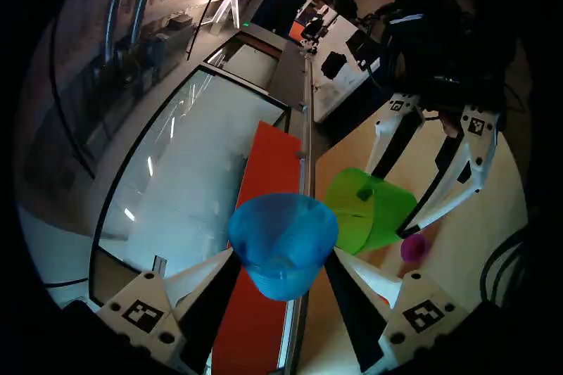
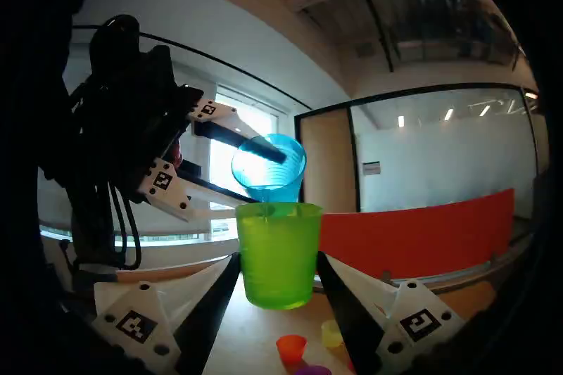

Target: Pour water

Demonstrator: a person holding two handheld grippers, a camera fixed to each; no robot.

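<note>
Blue cup (image 1: pixel 283 238) clamped in left hand-held gripper (image 1: pixel 283 254), tilted over green cup (image 2: pixel 279 266) clamped in right hand-held gripper (image 2: pixel 279 257).

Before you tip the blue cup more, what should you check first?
1. The left gripper holds the blue cup firmly: ok, a finger presses on each side.
2. The right gripper holds the green cup upright: ok.
3. The blue cup's lip is over the green cup's mouth: ok, it is tilted just above the rim in the right gripper view.
4. There is water in the blue cup: cannot tell.
5. There is room left in the green cup: cannot tell, no water level shows.
6. The small orange cup and yellow cup on the table are out of the way: ok, they sit below, apart from the green cup.
</note>
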